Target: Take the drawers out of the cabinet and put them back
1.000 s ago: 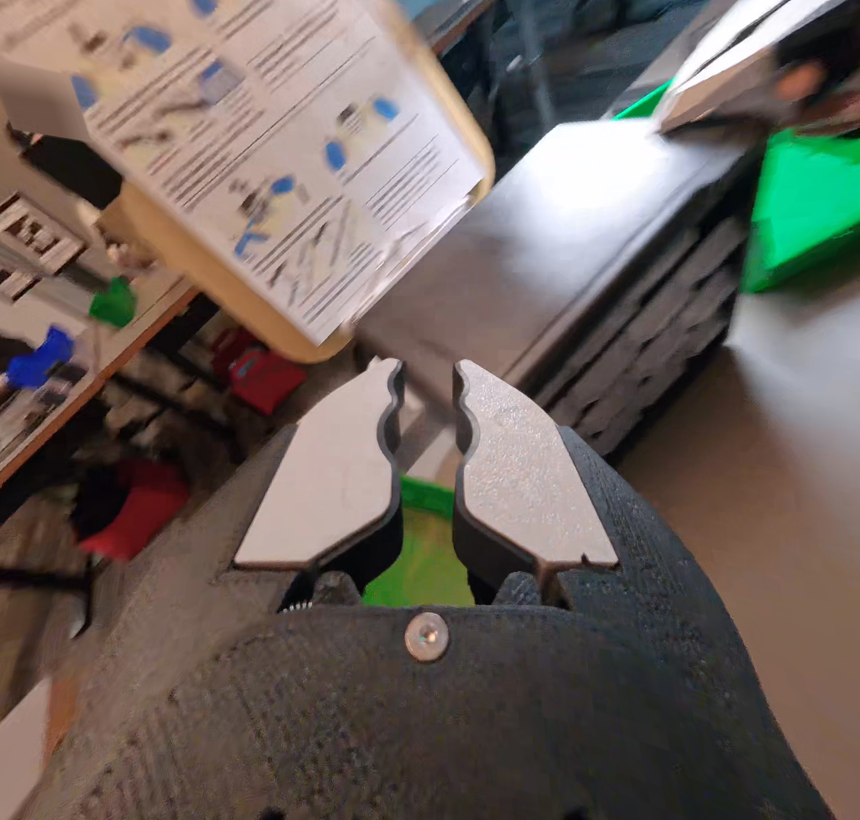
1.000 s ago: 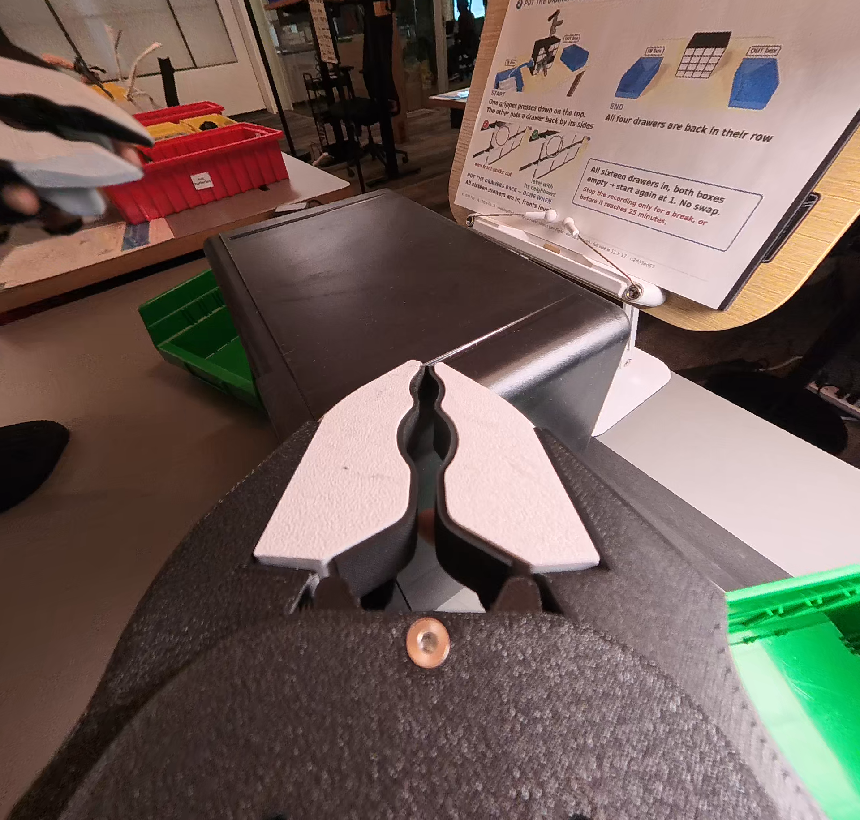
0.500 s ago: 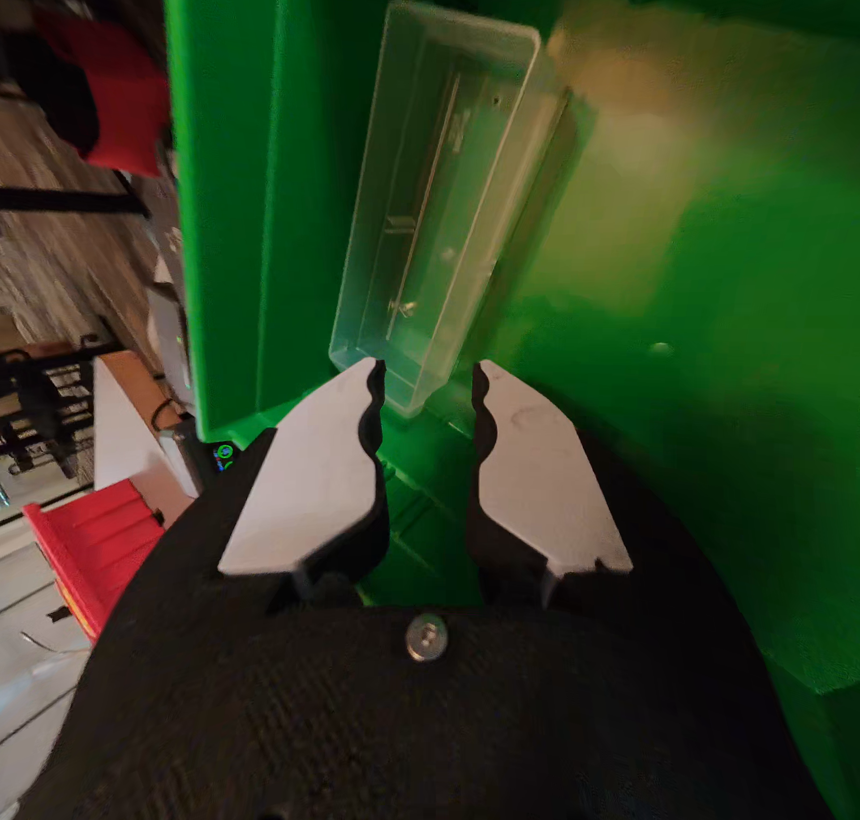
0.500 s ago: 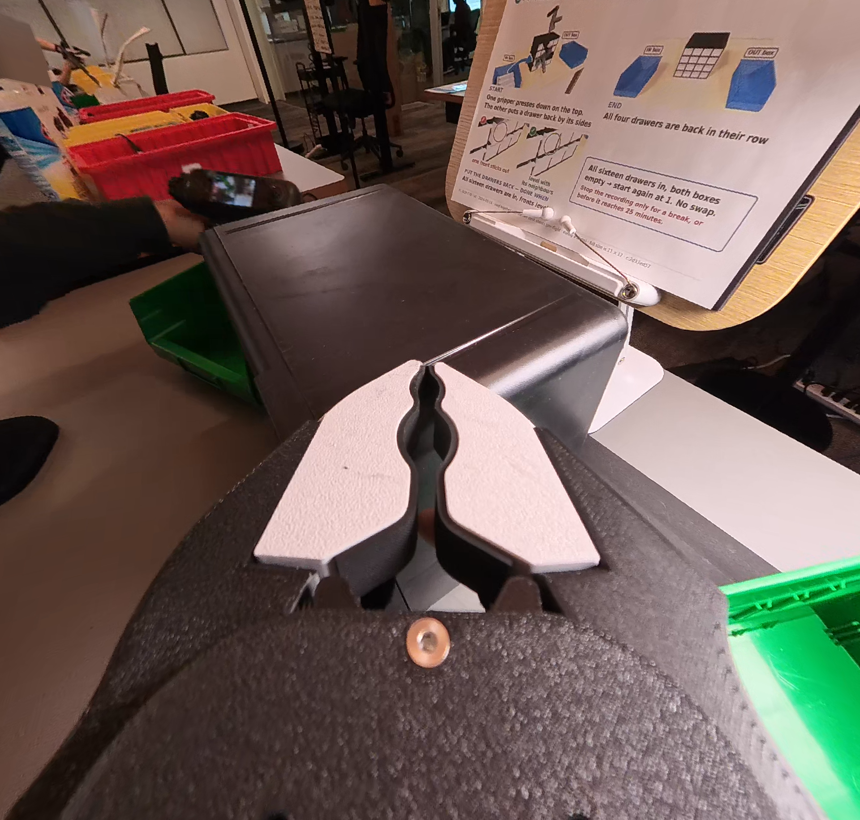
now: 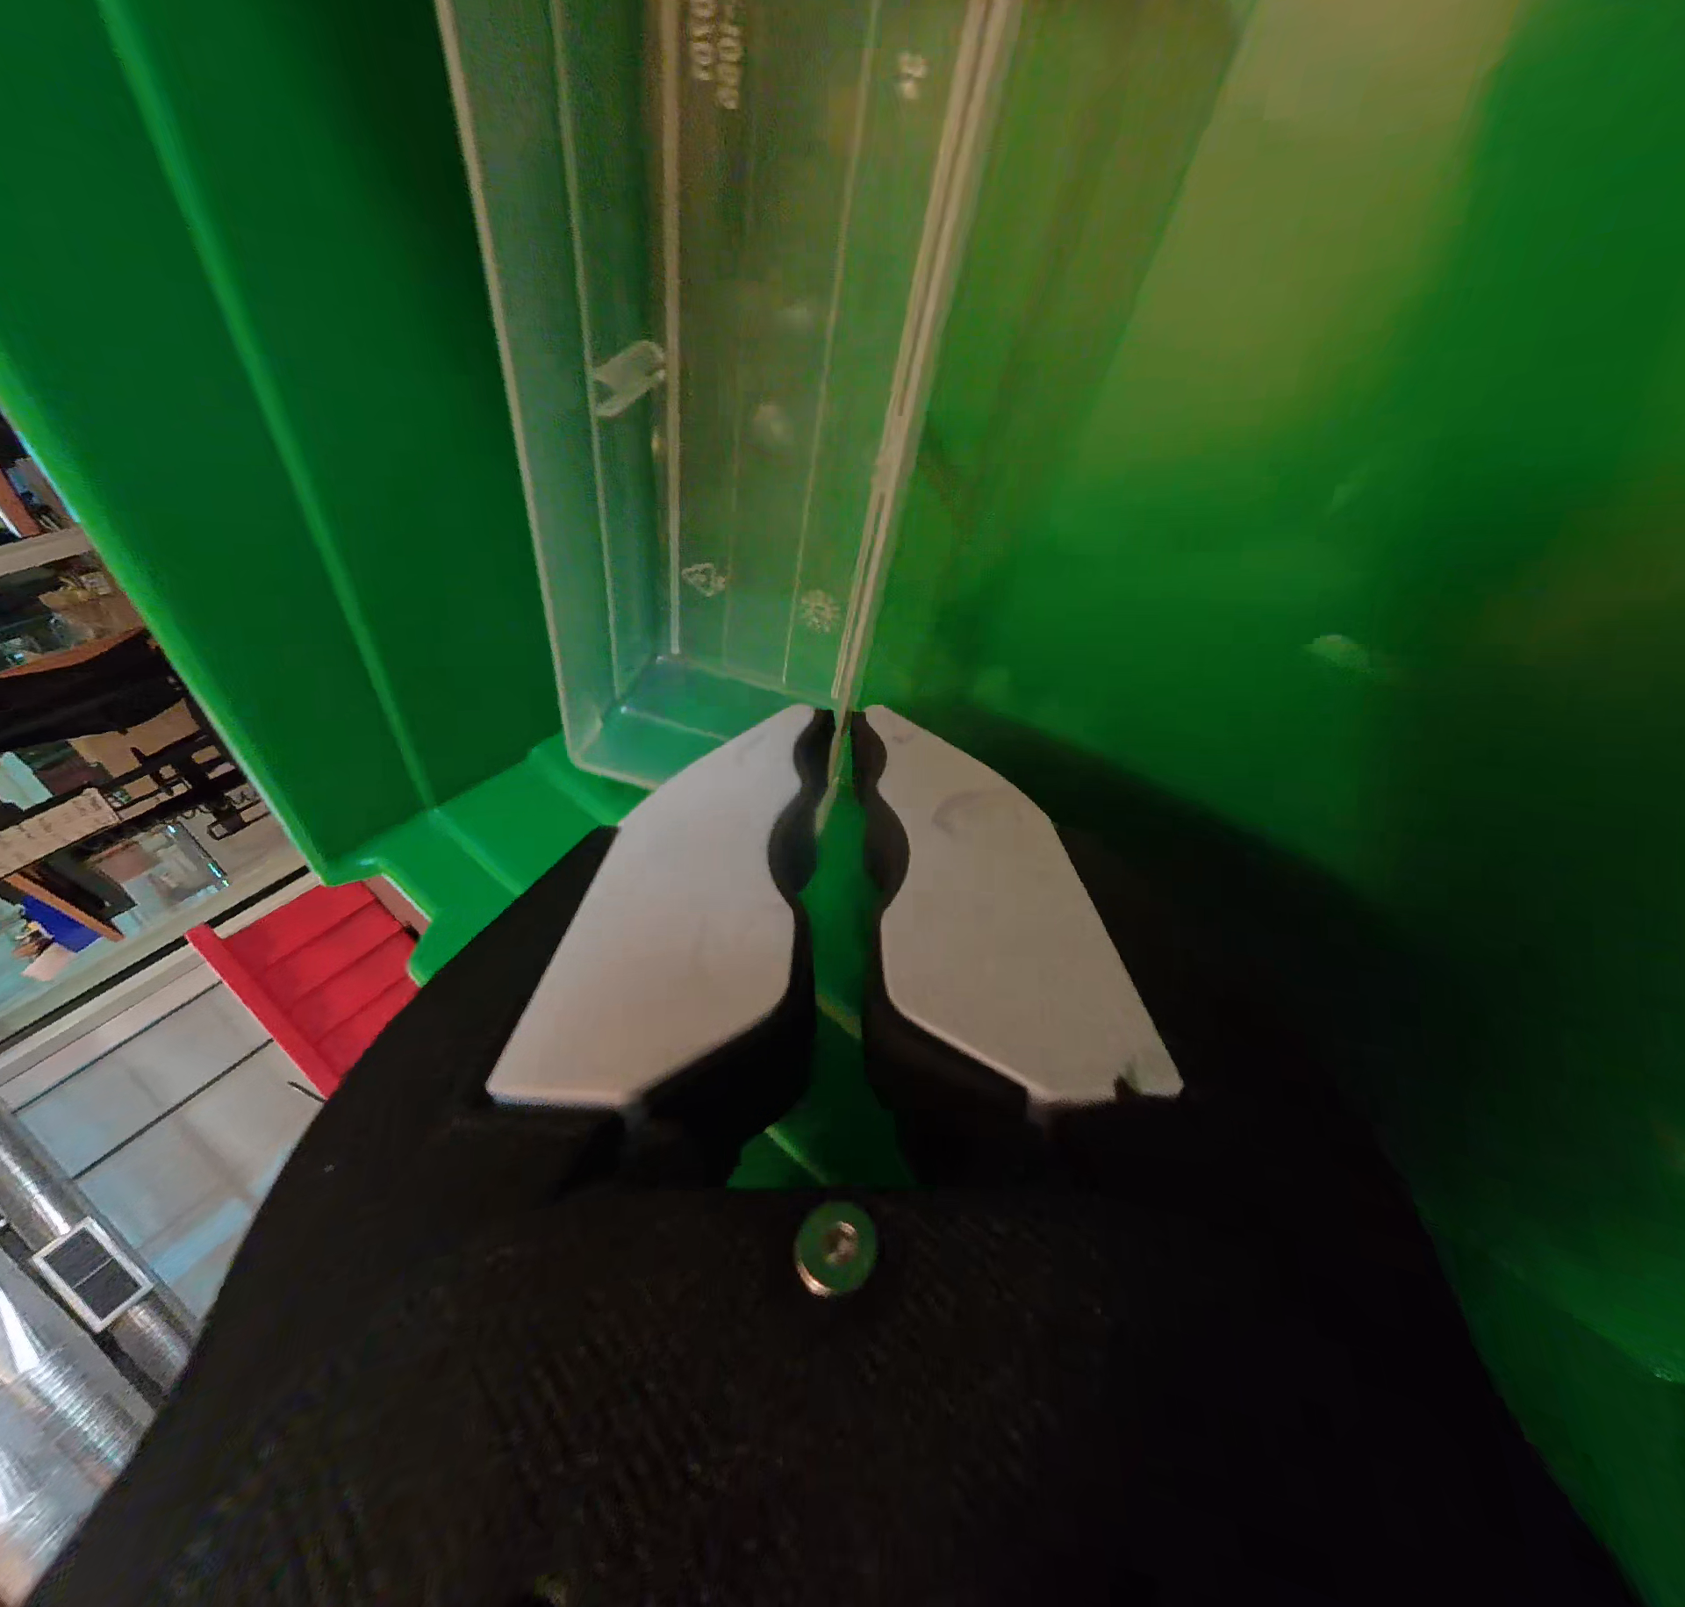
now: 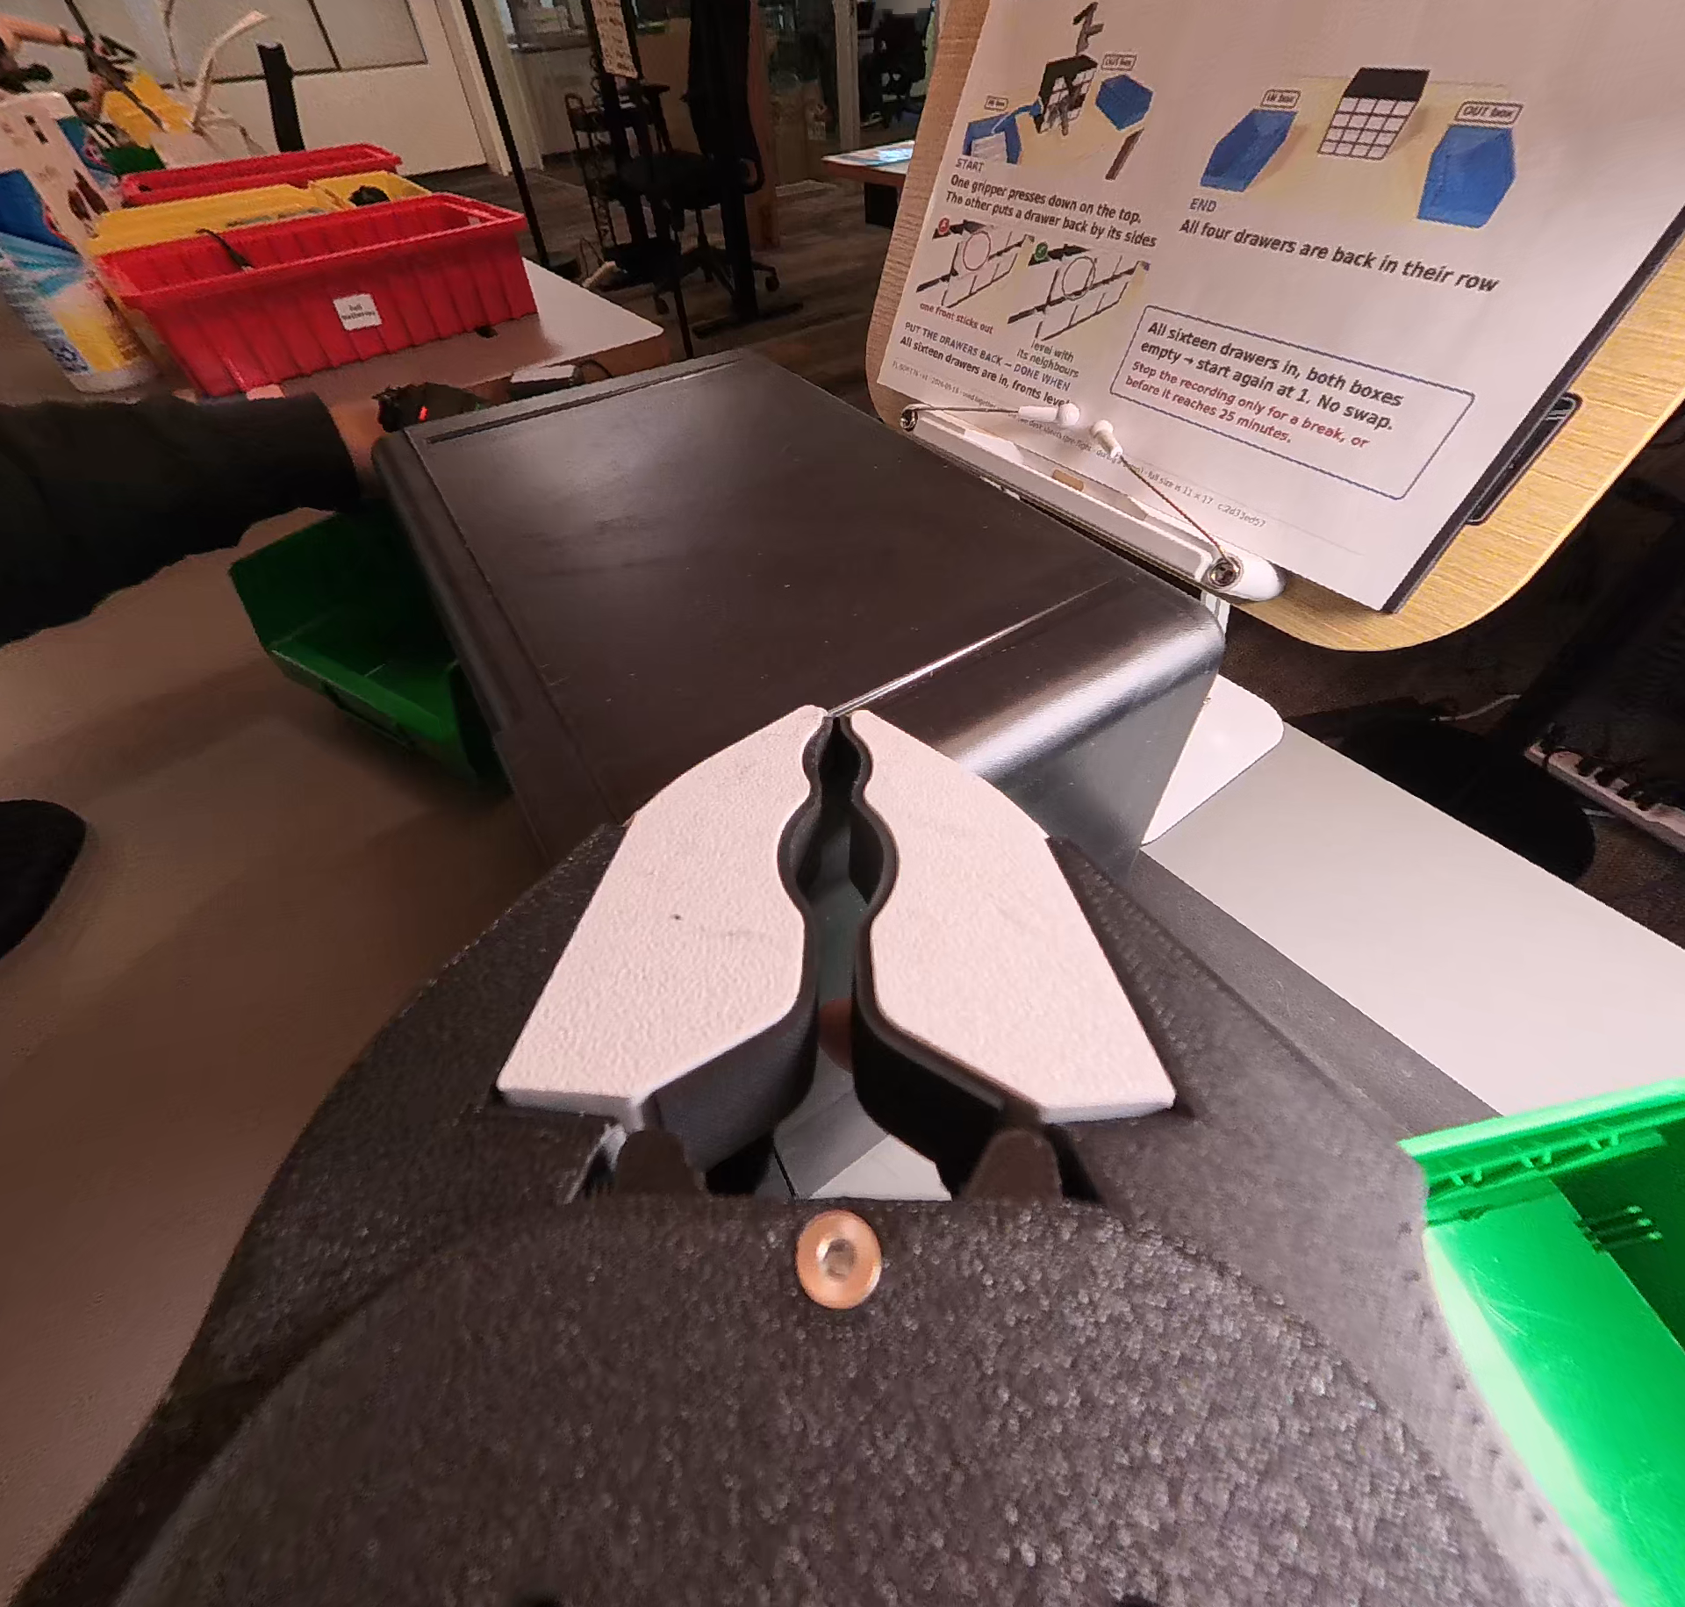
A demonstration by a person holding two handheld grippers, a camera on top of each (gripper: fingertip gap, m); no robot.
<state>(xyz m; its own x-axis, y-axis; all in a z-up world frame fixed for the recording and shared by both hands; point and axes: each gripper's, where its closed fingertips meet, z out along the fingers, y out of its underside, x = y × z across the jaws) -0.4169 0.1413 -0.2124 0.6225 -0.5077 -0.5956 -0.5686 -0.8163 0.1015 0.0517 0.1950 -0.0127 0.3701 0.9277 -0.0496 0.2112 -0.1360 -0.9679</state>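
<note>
Biggest thing in the right wrist view is the black cabinet, seen from above and behind, so its drawer fronts are hidden. It stands on a tan table. The right gripper sits at the cabinet's near top edge, fingers pressed together with nothing visibly between them; whether the tips touch the top is hard to tell.

Past the cabinet's far right corner leans an instruction board, its upper part cut off by the frame. At the cabinet's left edge, a green bin peeks out, mostly hidden. A dark sleeve reaches in there, the hand lost behind the cabinet corner. A second green bin is clipped at the lower right. Red trays sit on a far table.

Only the left wrist view looks inside the bin: green walls fill the frame, the right side a blur. A clear drawer lies along the left wall, its far end cut off. The left gripper has its fingers clamped on the drawer's thin right side wall at the near corner.
</note>
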